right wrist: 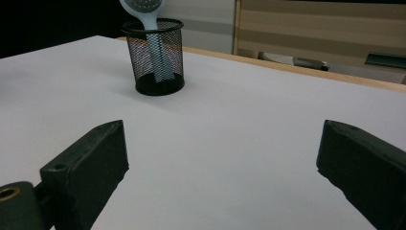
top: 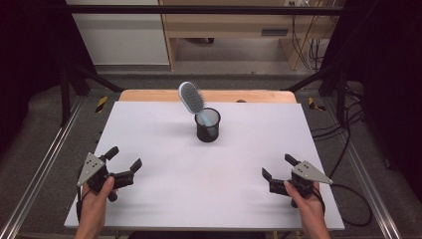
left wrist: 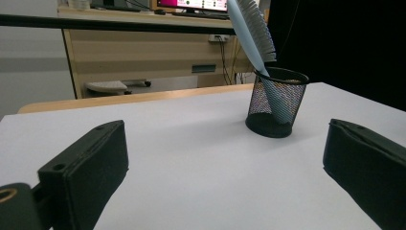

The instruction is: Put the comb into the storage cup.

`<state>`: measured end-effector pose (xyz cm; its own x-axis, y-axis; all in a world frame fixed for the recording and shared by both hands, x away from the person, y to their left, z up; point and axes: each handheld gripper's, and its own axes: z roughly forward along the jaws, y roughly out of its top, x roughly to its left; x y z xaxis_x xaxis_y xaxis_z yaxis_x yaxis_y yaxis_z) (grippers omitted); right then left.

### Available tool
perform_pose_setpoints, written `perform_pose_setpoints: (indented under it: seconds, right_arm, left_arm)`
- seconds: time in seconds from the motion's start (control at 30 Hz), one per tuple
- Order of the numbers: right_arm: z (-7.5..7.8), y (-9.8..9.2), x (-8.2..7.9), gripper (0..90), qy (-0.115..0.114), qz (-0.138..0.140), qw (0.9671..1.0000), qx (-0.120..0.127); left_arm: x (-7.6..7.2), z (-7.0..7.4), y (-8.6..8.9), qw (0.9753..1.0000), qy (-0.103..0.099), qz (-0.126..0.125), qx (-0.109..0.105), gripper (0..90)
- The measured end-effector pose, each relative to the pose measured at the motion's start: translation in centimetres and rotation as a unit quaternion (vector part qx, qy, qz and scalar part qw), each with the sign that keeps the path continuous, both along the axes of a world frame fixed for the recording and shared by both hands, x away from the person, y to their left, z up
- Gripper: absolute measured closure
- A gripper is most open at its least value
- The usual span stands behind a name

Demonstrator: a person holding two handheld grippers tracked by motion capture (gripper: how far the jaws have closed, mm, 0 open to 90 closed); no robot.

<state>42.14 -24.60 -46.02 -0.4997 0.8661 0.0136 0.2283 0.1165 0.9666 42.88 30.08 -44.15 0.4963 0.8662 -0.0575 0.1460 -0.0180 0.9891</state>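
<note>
A black mesh cup (top: 207,125) stands upright just above the middle of the high view, on the white surface (top: 164,199). A light blue hairbrush (top: 192,98) sits handle-down in it, its bristled head leaning toward the upper left. The left claw (top: 124,158), at lower left, is spread wide with nothing between its jaws. The right claw (top: 278,167), at lower right, is likewise wide apart and holds nothing. Both are well apart from the cup.
</note>
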Motion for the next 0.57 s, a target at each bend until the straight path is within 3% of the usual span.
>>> perform_pose_setpoints:
  seconds: [0.23,0.57]
  right_arm:
    - [0.05,0.14,-0.12,3.7,-0.004,0.004,1.0,0.002]
    - [0.1,-0.01,-0.16,3.6,-0.009,0.004,0.9999,0.004]
  left_arm:
    - [-0.29,-0.25,-0.7,1.0,-0.001,-0.007,0.007,1.8]
    - [-0.77,-0.32,0.2,0.9996,-0.007,0.015,0.023,1.8]
